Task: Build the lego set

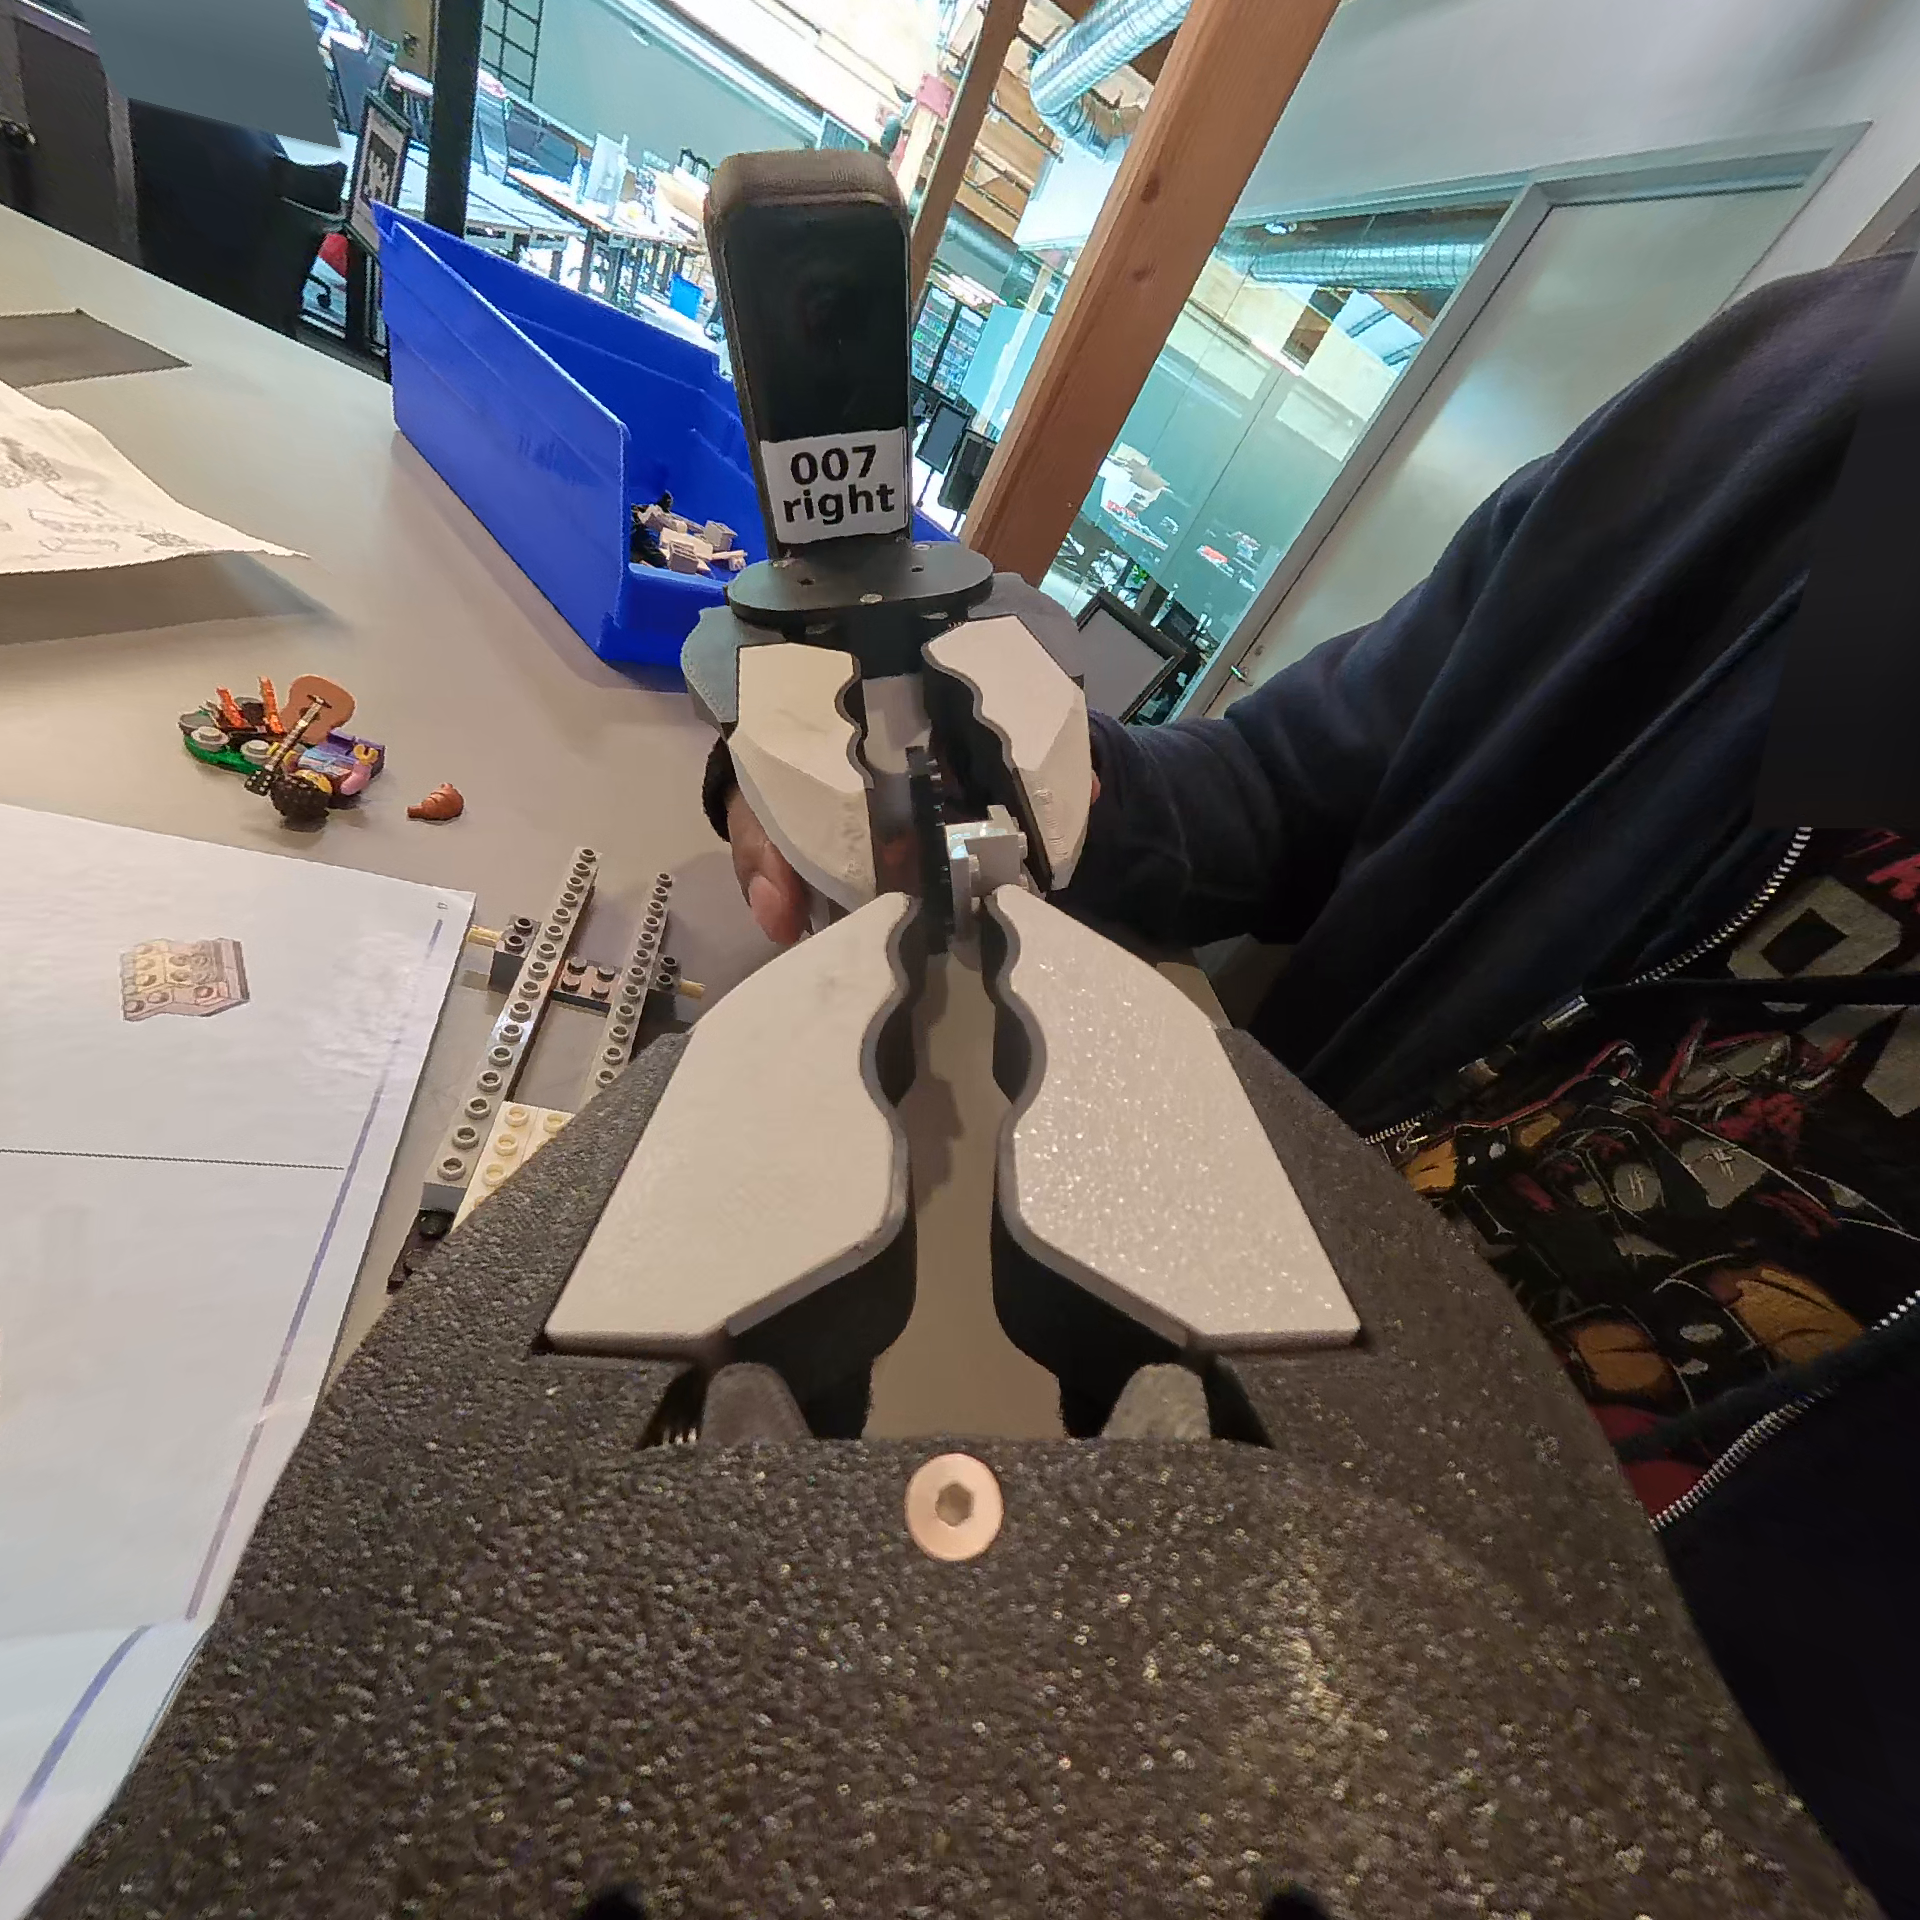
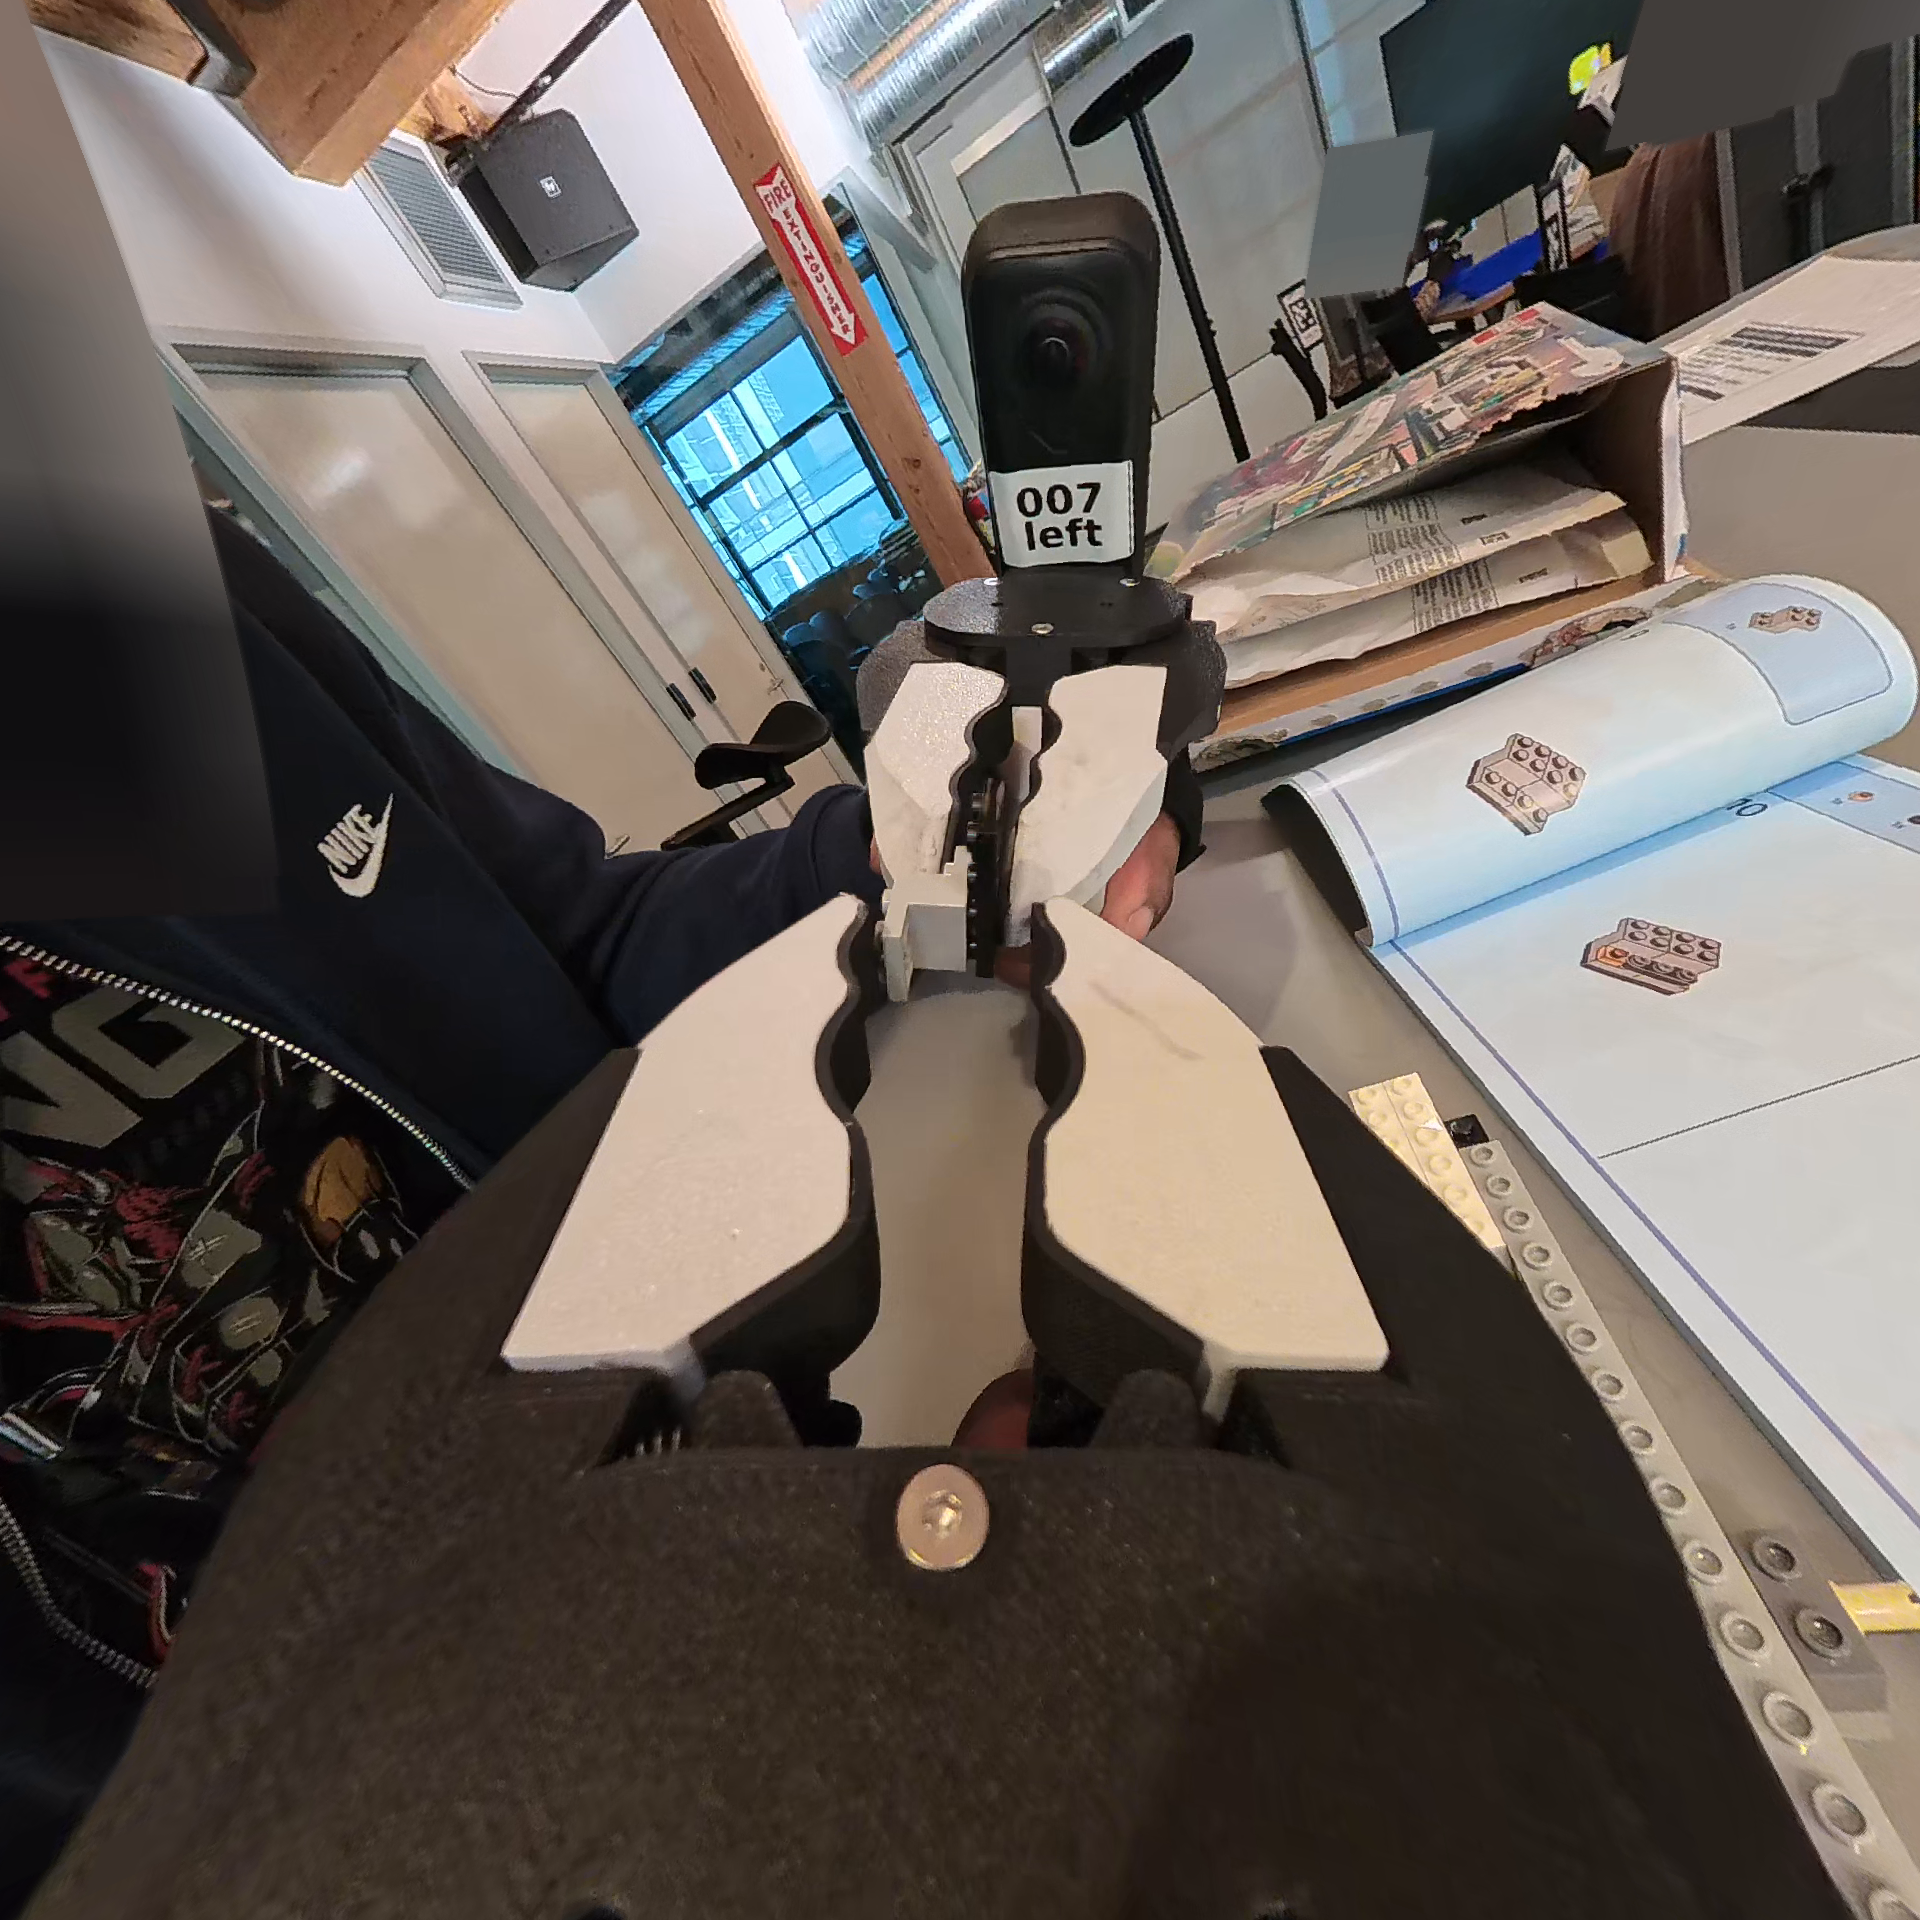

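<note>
- Left wrist view, 9 o'clock: I see an open instruction booklet (image 1: 208, 1091) flat on the grey table (image 1: 499, 665). Above it, a small pile of colourful toy pieces (image 1: 286, 743) with a tiny croissant piece (image 1: 436, 802) just beside it.
- 10 o'clock, near the booklet edge: two long grey studded beams (image 1: 540, 997) joined by dark bricks, lying flat.
- 11 o'clock: blue bin (image 1: 520, 436) with a few loose bricks inside.
- Centre: left gripper (image 1: 951, 920) has its jaws narrow, clamped on a thin black studded plate (image 1: 928, 852) held edge-on. A light grey brick (image 1: 987, 847) is stuck on the plate's right face.
- 12 o'clock: right gripper (image 1: 956, 831) faces mine head-on, fingertips reaching around the same plate and brick.
- 3 o'clock: person's dark sleeve (image 1: 1403, 748).
- Right wrist view, 9 o'clock: same sleeve (image 2: 520, 883).
- Centre: right gripper (image 2: 951, 935) jaws are moderately apart, straddling the grey brick (image 2: 930, 930) and black plate (image 2: 982, 894). Left pad sits at the brick; can't tell whether either pad presses.
- 12 o'clock: left gripper (image 2: 997, 831) pinching the plate.
- 3 o'clock: booklet (image 2: 1662, 883). At 4 o'clock, a grey beam (image 2: 1579, 1351).
</note>
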`<action>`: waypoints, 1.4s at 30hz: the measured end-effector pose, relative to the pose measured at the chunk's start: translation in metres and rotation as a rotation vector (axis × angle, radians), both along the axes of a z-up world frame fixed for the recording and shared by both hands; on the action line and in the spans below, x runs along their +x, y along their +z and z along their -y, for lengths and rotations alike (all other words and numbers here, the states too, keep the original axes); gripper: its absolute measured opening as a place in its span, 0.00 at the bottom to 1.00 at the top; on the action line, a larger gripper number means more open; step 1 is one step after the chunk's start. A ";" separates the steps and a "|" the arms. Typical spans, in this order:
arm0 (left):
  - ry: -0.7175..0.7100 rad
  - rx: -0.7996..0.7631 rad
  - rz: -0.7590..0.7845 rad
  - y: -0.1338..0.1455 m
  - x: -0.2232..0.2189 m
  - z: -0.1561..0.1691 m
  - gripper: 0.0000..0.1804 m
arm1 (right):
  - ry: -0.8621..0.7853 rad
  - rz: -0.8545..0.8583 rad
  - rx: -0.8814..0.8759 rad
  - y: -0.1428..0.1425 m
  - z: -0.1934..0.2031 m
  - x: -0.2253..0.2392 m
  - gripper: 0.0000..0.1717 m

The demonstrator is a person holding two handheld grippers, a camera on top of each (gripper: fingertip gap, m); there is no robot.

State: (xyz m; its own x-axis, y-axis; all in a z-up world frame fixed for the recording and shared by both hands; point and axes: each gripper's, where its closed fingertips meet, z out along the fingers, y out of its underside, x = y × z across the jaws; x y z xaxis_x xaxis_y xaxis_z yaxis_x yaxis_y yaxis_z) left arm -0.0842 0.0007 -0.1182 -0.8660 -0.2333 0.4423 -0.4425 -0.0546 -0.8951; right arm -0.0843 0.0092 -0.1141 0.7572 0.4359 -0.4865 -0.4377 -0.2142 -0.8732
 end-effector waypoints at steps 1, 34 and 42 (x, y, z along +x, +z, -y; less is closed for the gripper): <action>0.003 -0.001 0.001 0.000 0.000 0.000 0.05 | -0.004 -0.003 0.001 0.000 0.000 0.001 0.16; 0.088 0.176 0.131 -0.005 0.005 -0.001 0.05 | -0.067 0.084 0.028 0.003 0.001 0.007 0.13; 0.085 0.191 0.144 -0.005 0.004 0.001 0.05 | -0.052 0.081 0.037 0.002 0.000 0.003 0.12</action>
State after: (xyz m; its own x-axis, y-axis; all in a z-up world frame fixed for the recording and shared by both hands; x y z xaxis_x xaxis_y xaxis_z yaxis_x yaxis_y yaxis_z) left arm -0.0805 -0.0008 -0.1234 -0.8905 -0.3758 0.2565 -0.3105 0.0900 -0.9463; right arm -0.0814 0.0090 -0.1118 0.8155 0.4117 -0.4069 -0.3750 -0.1598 -0.9132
